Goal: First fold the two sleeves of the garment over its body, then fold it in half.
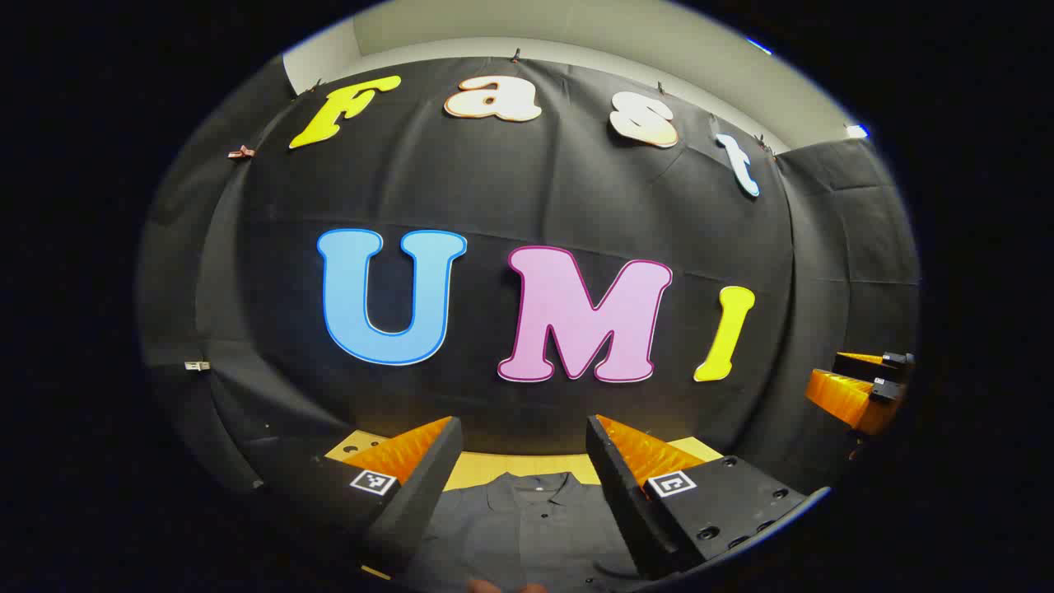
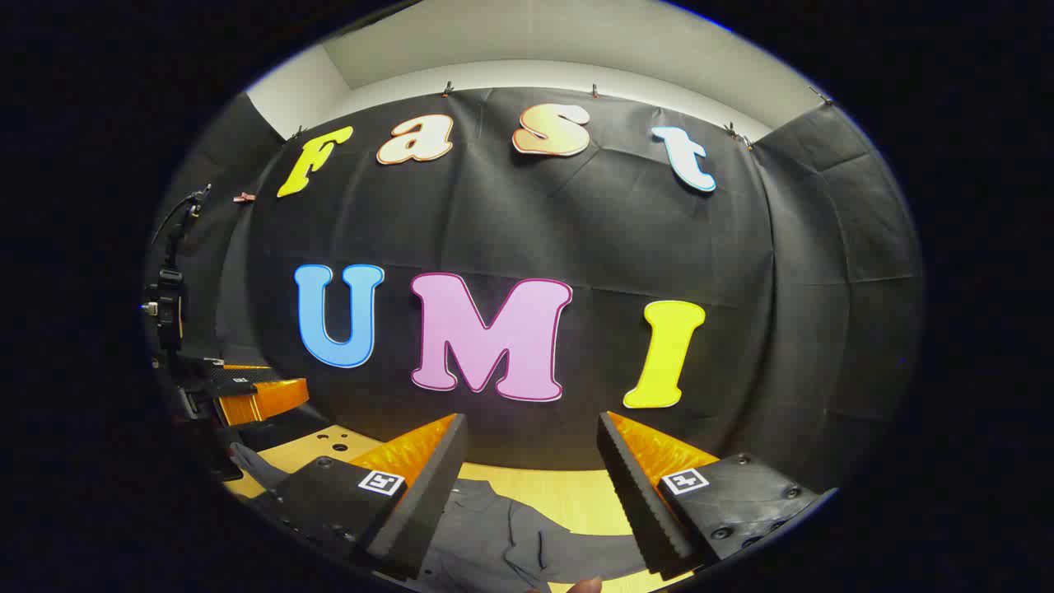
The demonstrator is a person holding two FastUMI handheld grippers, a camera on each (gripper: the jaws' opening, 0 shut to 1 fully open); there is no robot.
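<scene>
Both hand-held grippers wide apart above the table: left hand-held gripper (image 1: 524, 461) over dark garment (image 1: 527, 527) collar, right hand-held gripper (image 2: 531, 465) over a sleeve (image 2: 568, 552)

Booth dim overall; light falls from above, brightest on the pale wall (image 1: 576, 33) over the cloth. Desk (image 2: 568, 498) glows warm at its far edge. Strong fisheye bending at rims; focus sharp, no glare.

The garment (image 1: 527, 527) is cut off below — its sleeves hidden by tool fingers.
</scene>
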